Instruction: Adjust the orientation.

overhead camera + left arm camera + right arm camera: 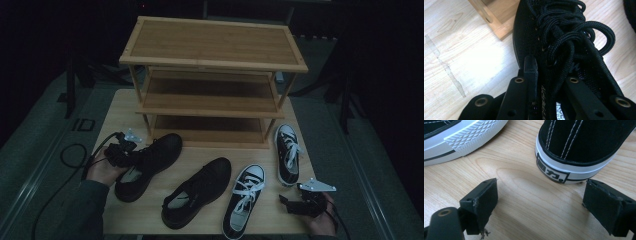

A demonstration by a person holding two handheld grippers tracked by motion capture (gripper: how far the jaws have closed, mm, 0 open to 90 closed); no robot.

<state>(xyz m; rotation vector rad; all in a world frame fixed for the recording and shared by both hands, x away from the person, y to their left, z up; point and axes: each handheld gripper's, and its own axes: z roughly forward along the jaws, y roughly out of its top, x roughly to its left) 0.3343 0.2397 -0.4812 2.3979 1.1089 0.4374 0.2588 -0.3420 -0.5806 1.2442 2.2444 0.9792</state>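
Observation:
A black lace-up shoe point(150, 162) lies at the table's left, its toe near the wooden three-shelf rack point(212, 47). My left gripper point(125, 150) is shut on this shoe's point(564, 37) side wall by the laces, one finger point(530, 66) outside and the other inside; the left gripper point(549, 75) hides the collar. I cannot tell whether the sole touches the table. My right gripper point(289, 202) stands open near the front right edge. Just beyond the right gripper point(541, 190) is the heel of a black-and-white sneaker point(579, 147), apart from both pads.
A second black shoe point(197, 192) lies mid-table. One sneaker with white laces point(245, 200) lies at the front, its toe point(466, 135) left of my right gripper; the other sneaker point(287, 152) lies beside the rack's right leg. All rack shelves are bare. The light wooden table point(120, 107) ends close ahead.

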